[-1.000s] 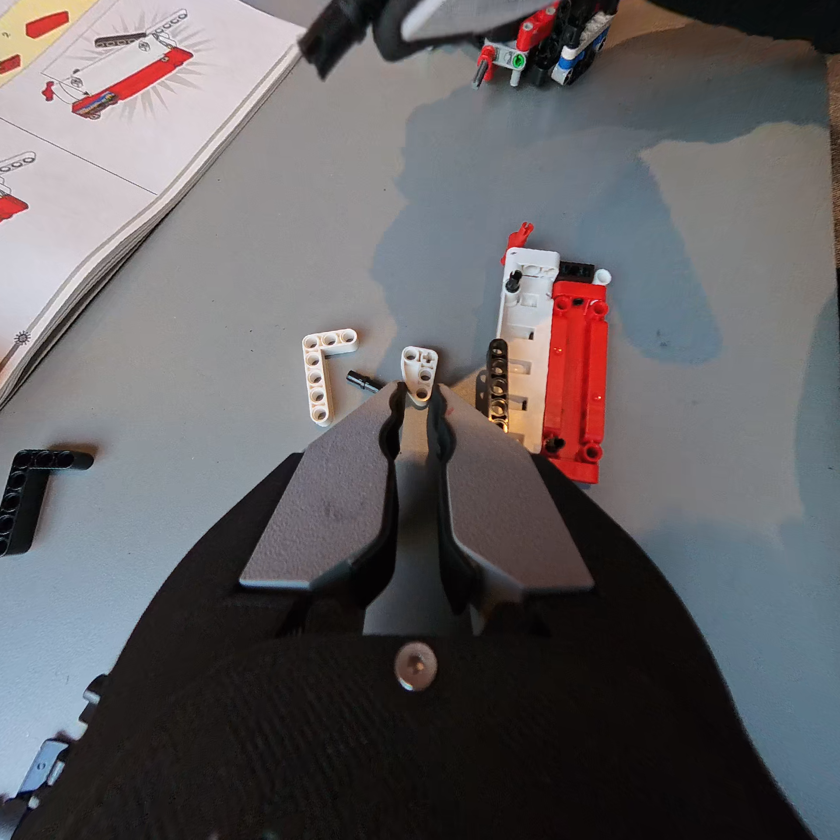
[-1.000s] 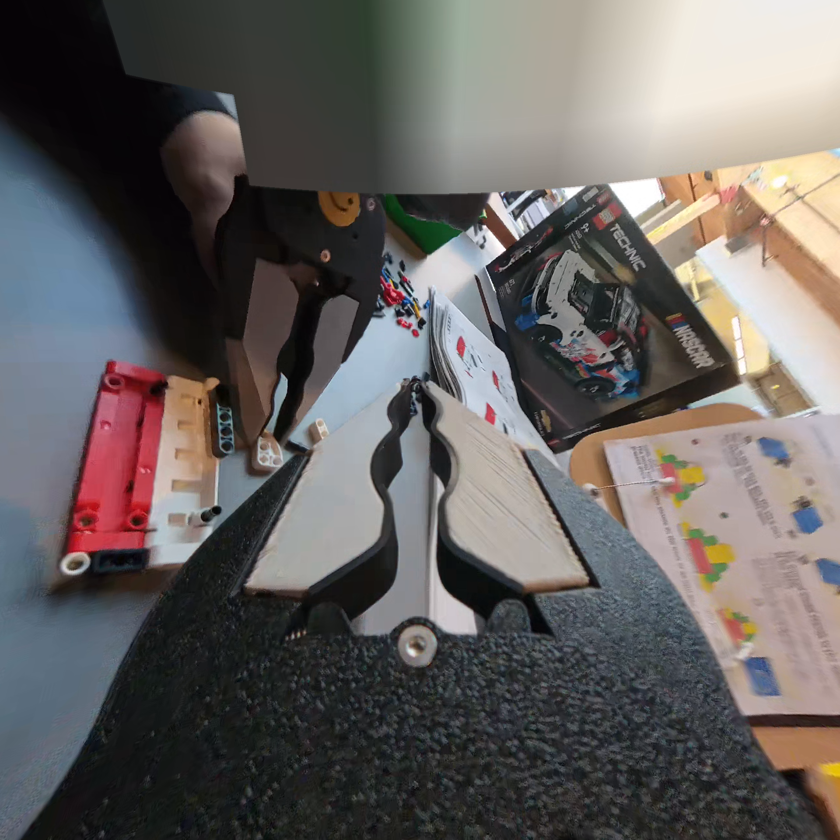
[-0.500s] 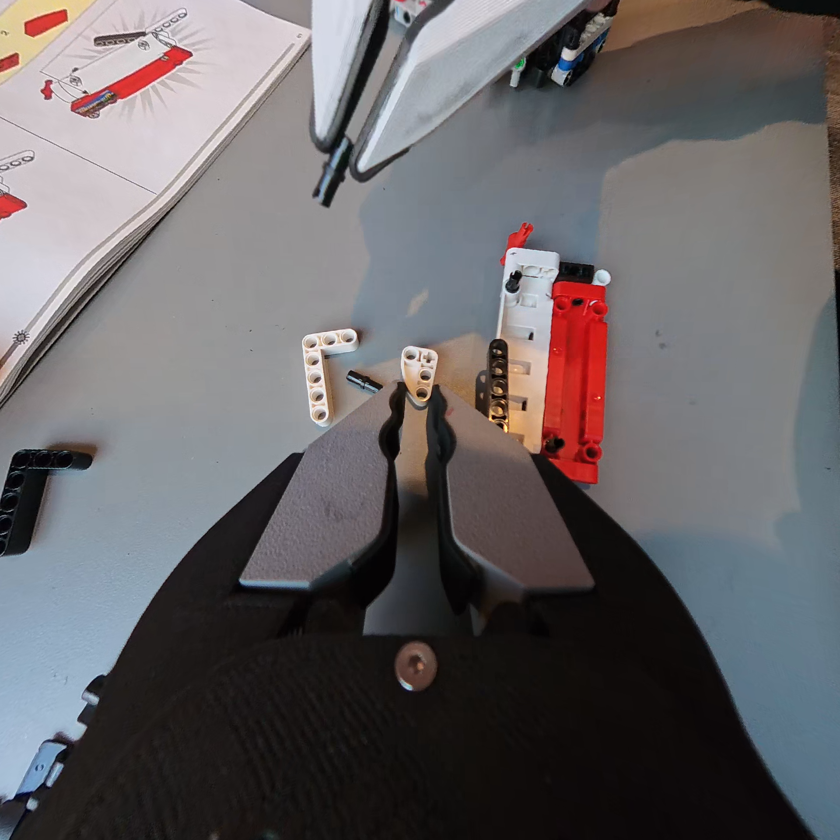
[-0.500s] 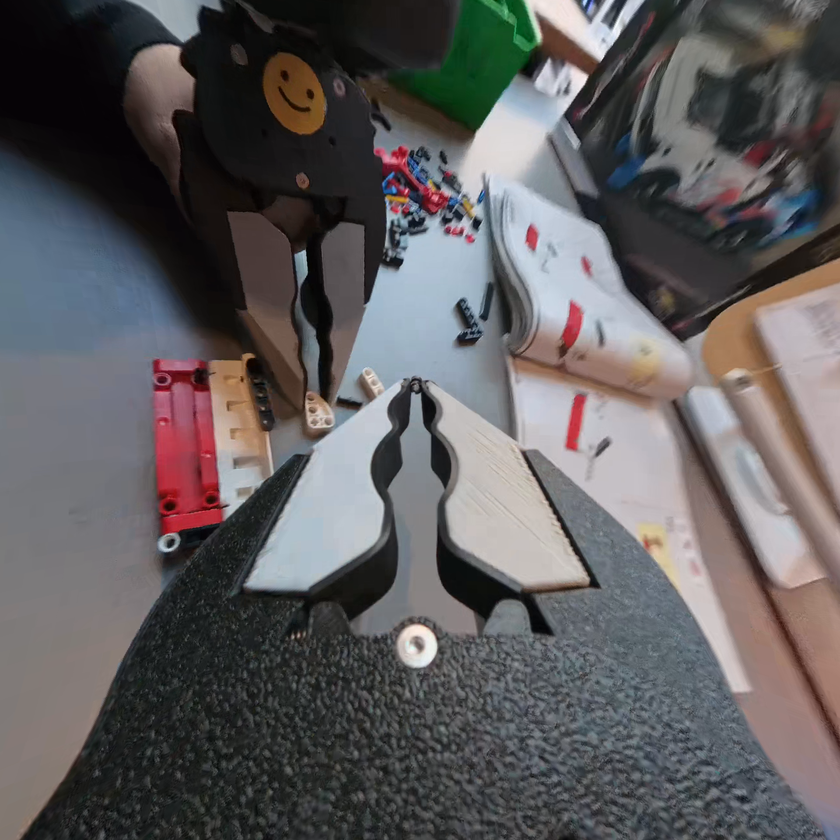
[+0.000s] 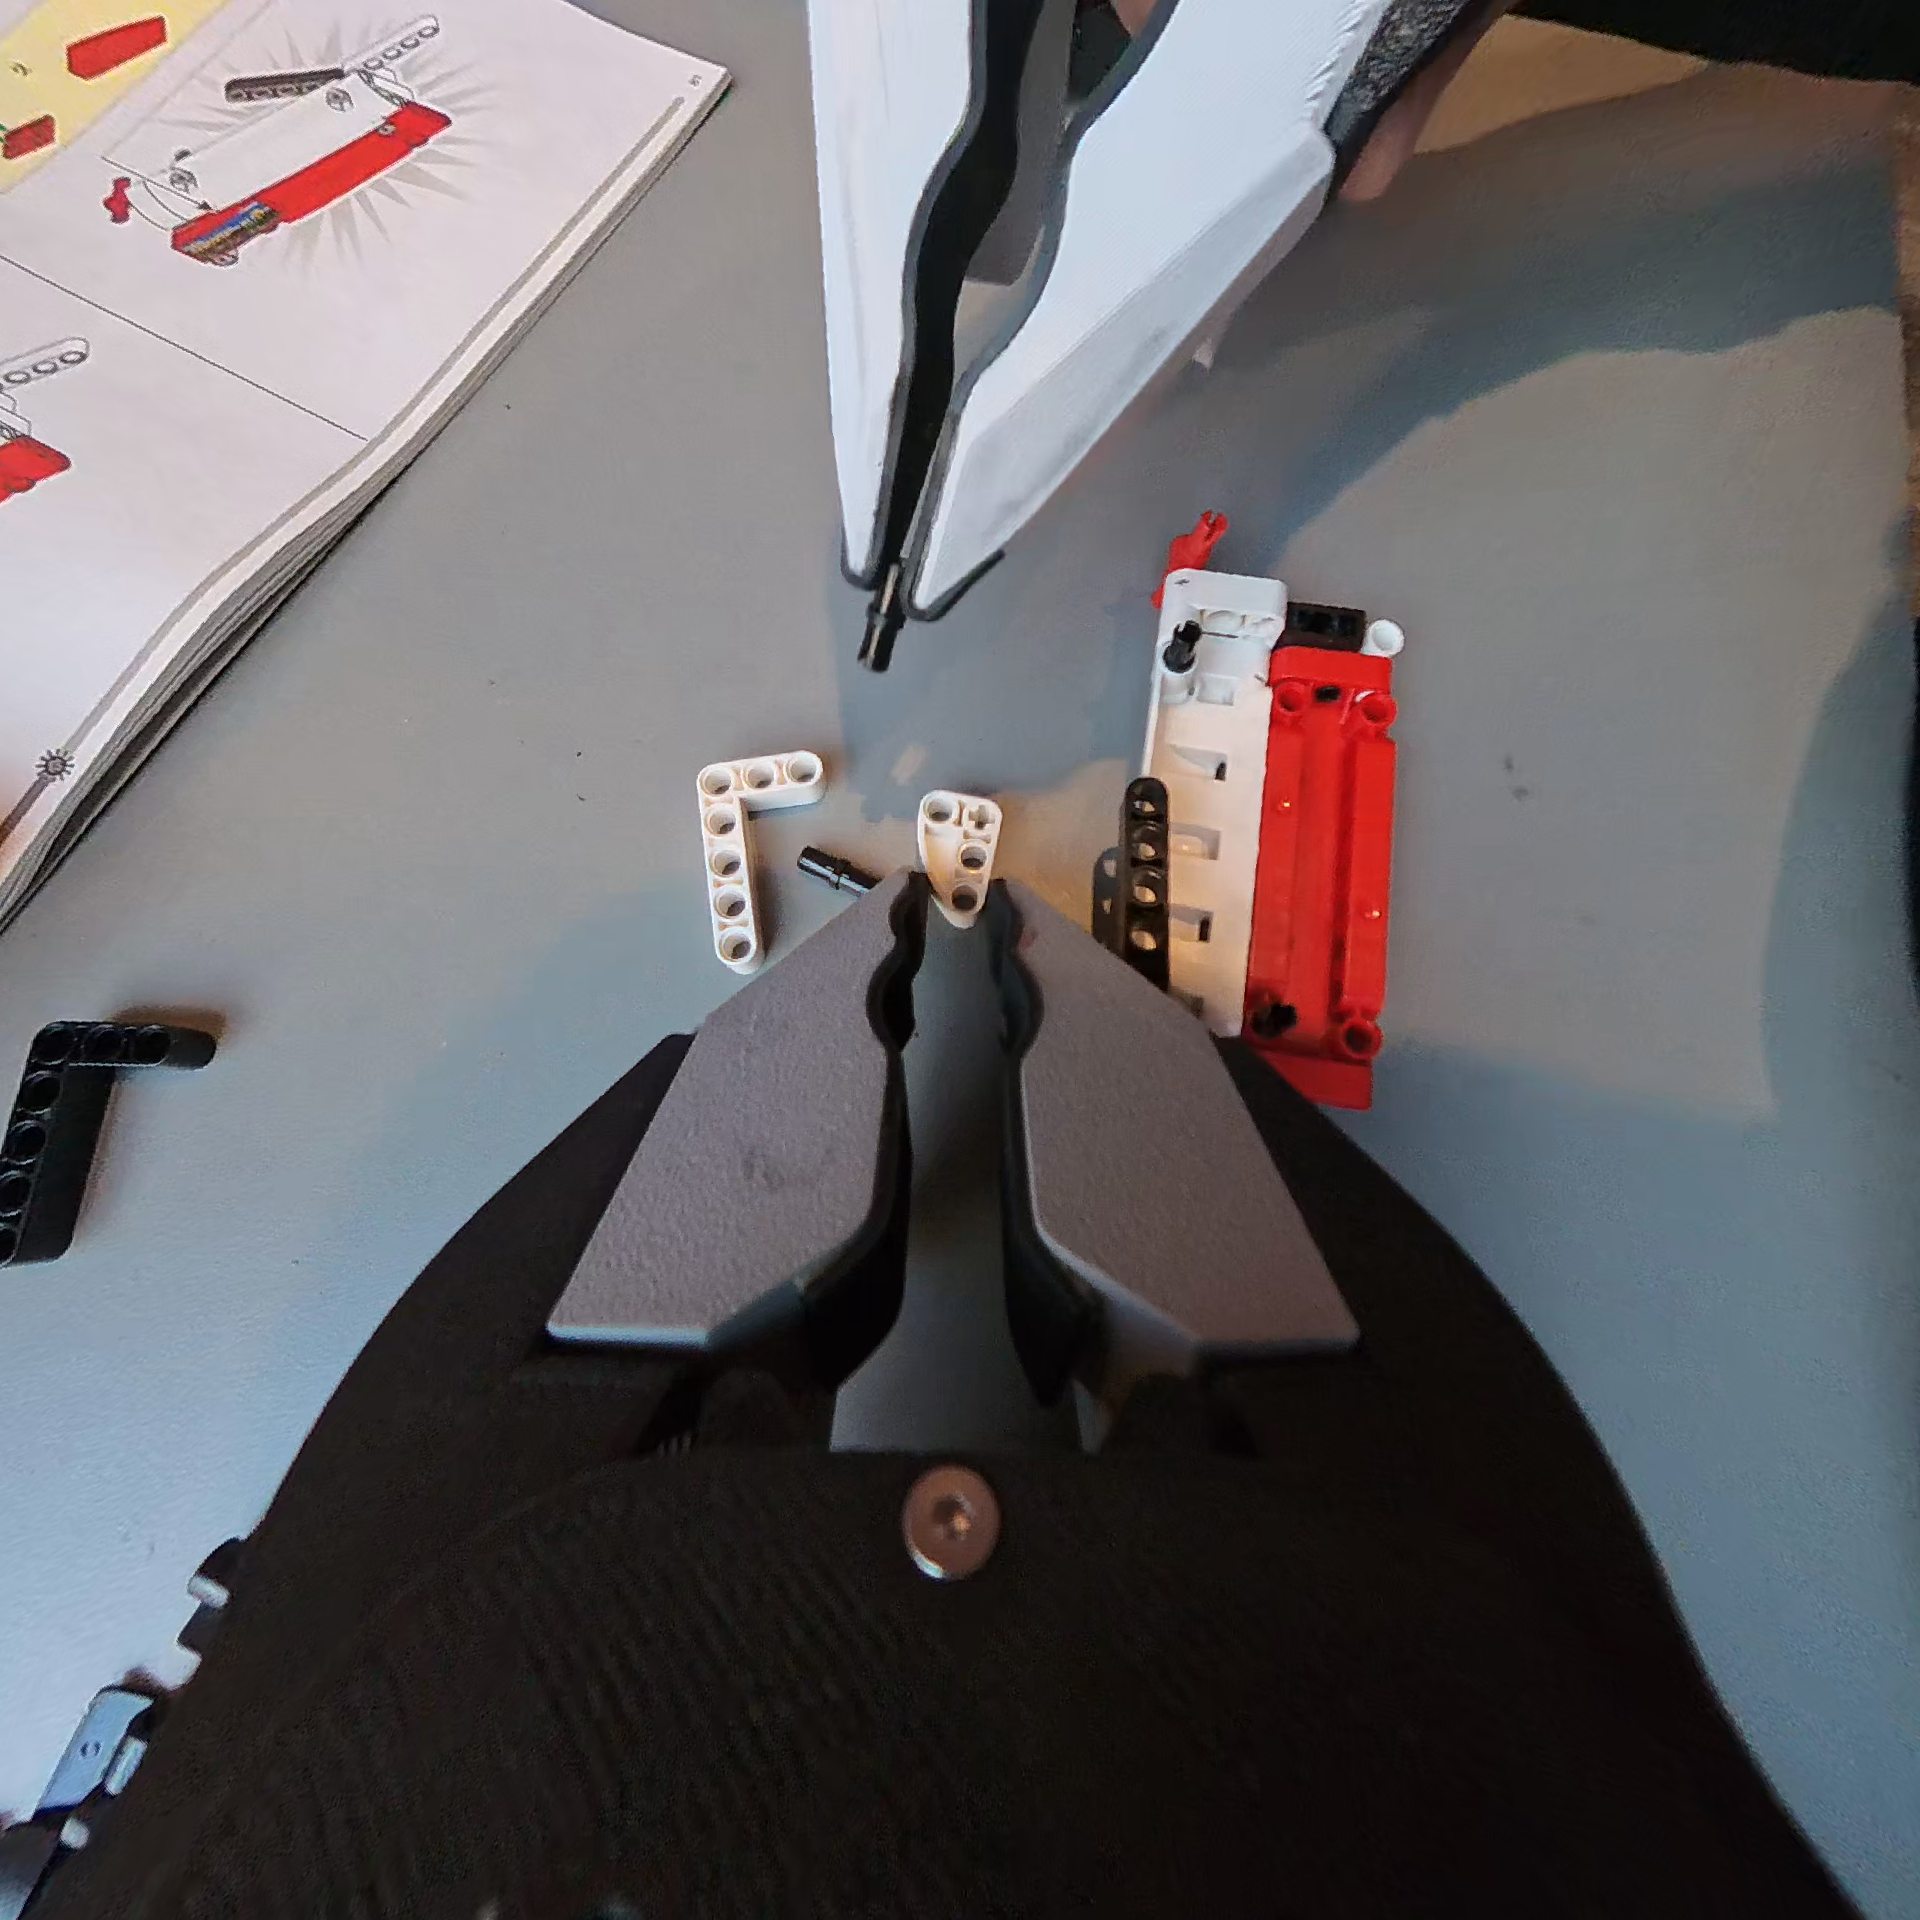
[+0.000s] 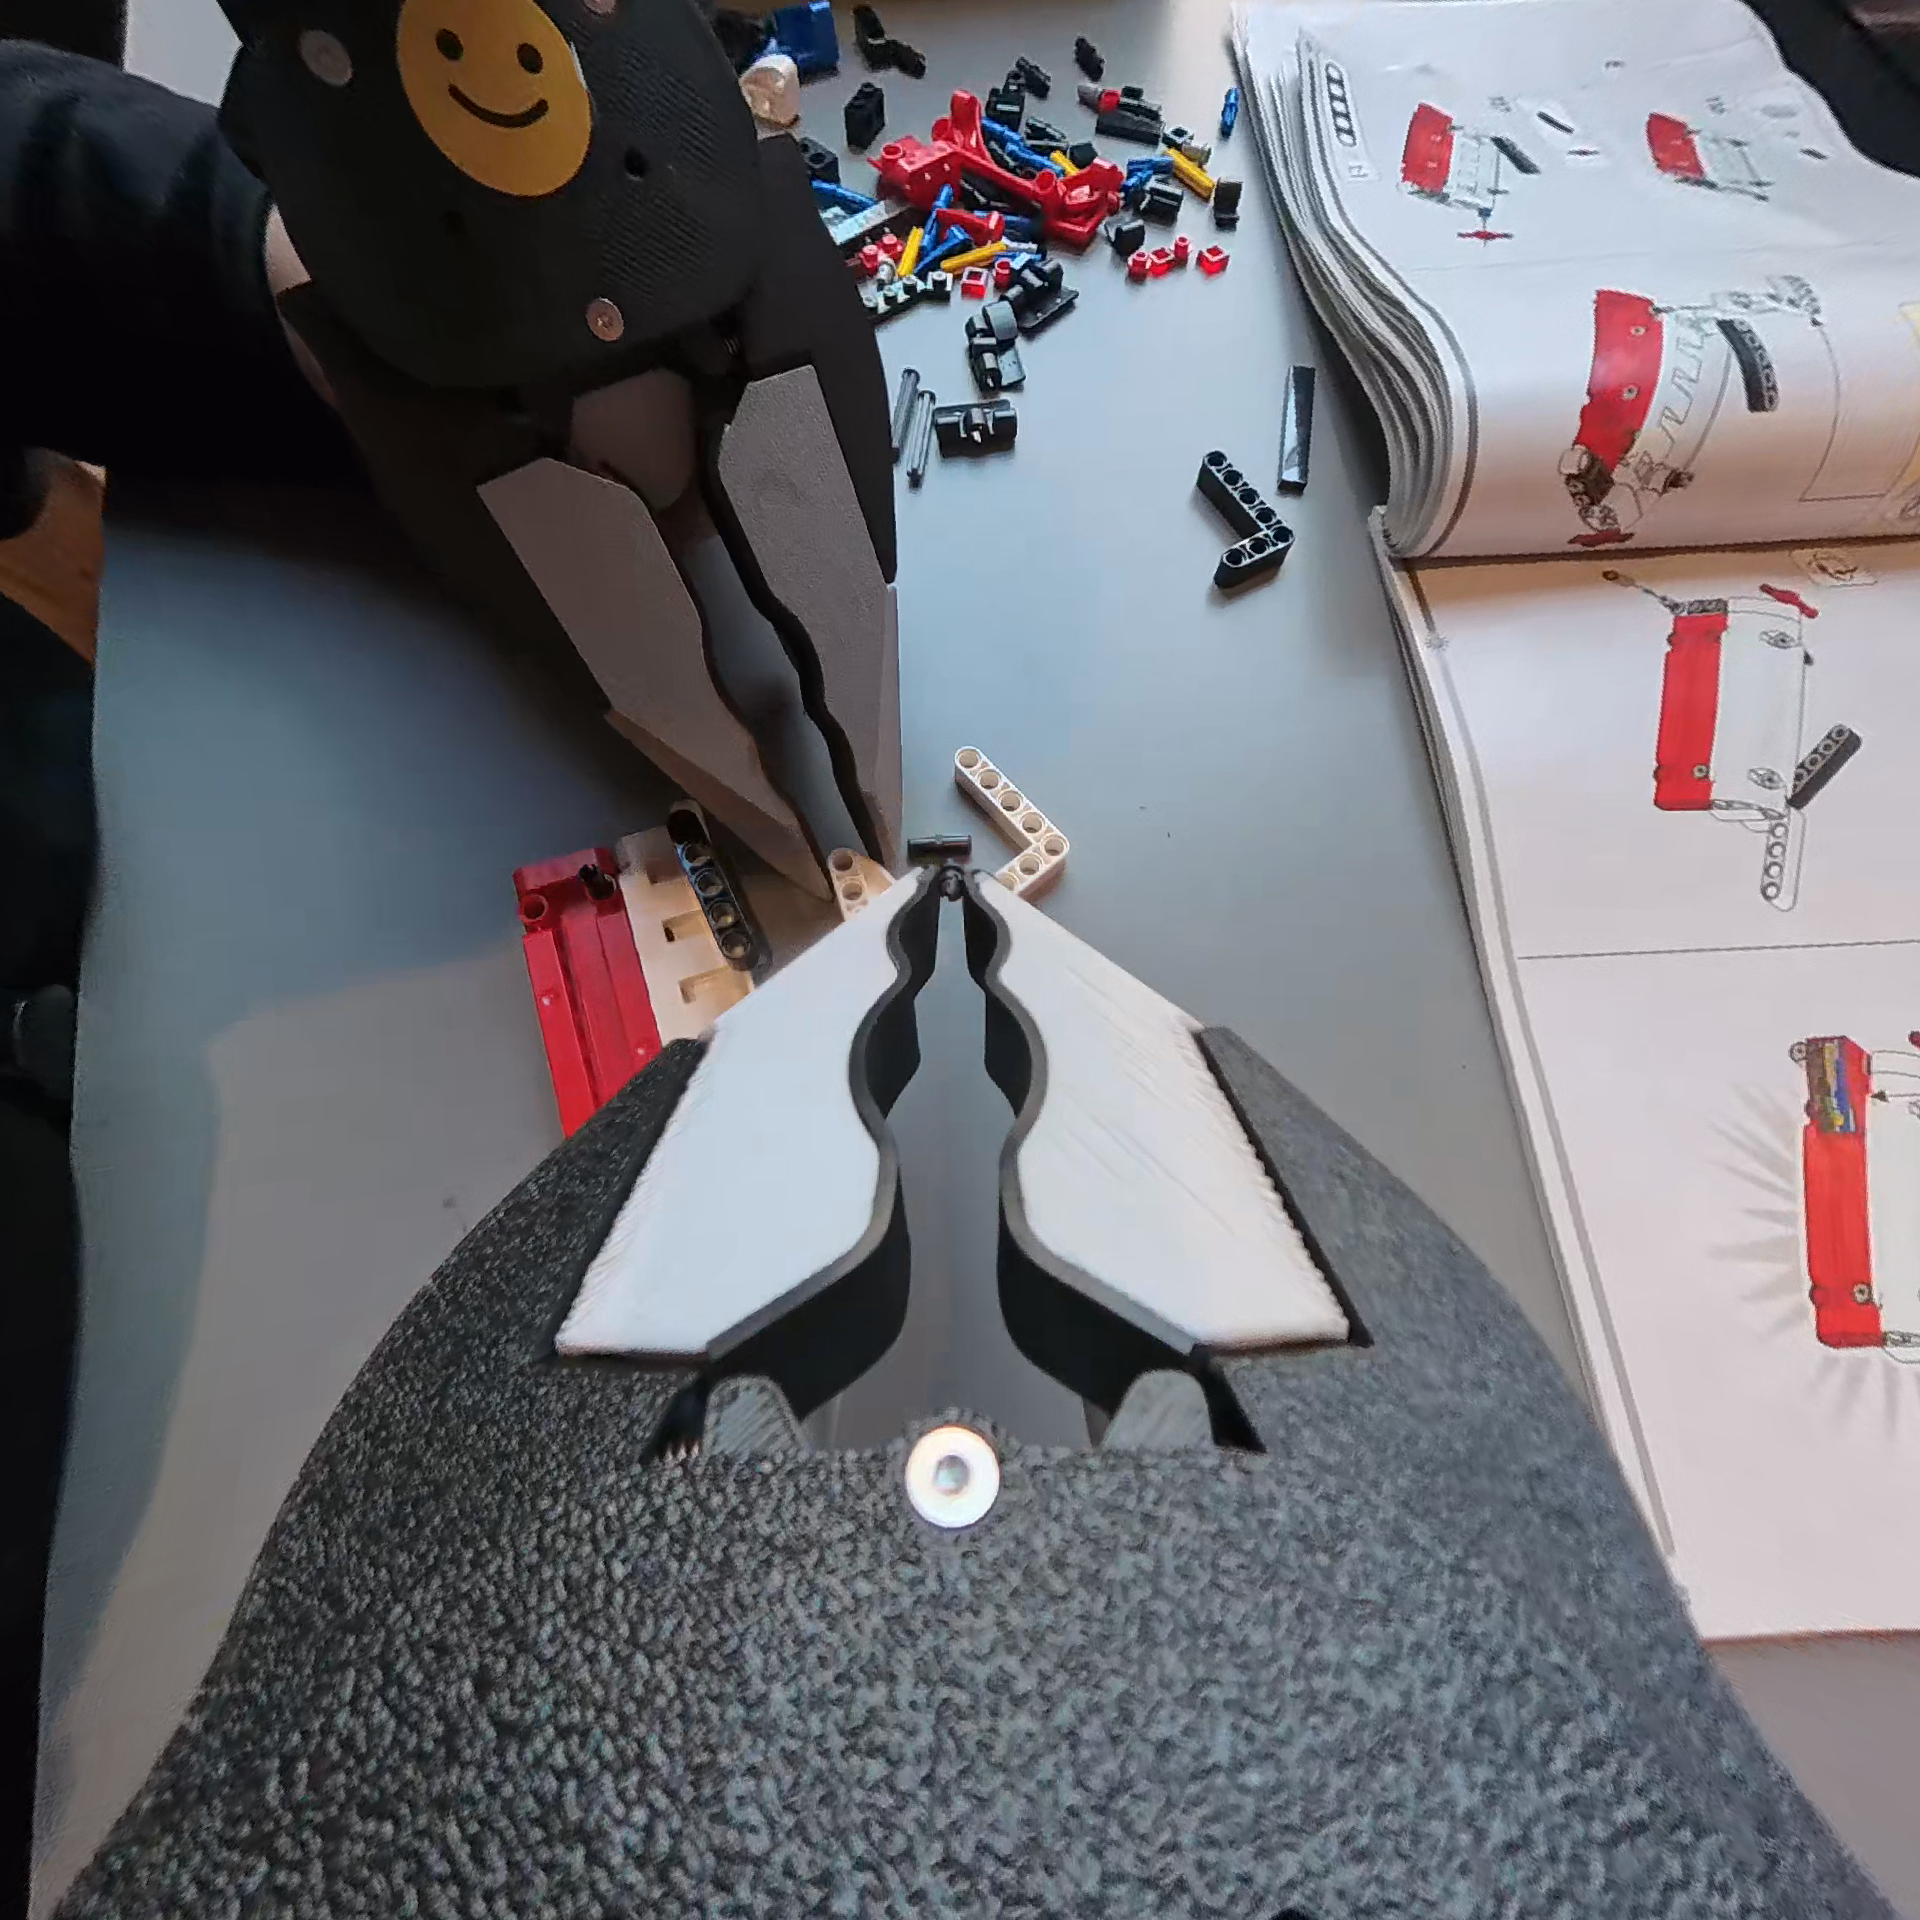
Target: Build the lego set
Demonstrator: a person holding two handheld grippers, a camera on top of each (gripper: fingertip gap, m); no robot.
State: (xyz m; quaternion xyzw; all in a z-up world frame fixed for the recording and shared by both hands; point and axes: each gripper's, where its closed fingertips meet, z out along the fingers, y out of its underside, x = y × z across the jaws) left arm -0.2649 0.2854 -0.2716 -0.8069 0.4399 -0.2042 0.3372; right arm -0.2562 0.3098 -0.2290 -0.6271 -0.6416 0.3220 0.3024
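Two hand-held grippers are working over my grey counter. My left hand-held gripper is pinching the small white triangle piece with its tips close together. My right hand-held gripper is squeezing a black pin above the counter. The red and white lego panel is lying just beside the left one. The instruction book is lying open nearby.

Lighting: daylight, moderately bright, slanting low across the grey worktop. Shadows: broad, soft-edged, cast over the worktop's far right corner in the left wrist view. Glare: white gripper faces nearly blown out. Focus: centre sharp. Distortion: strong wide-angle bending at edges; booklet slightly smeared.
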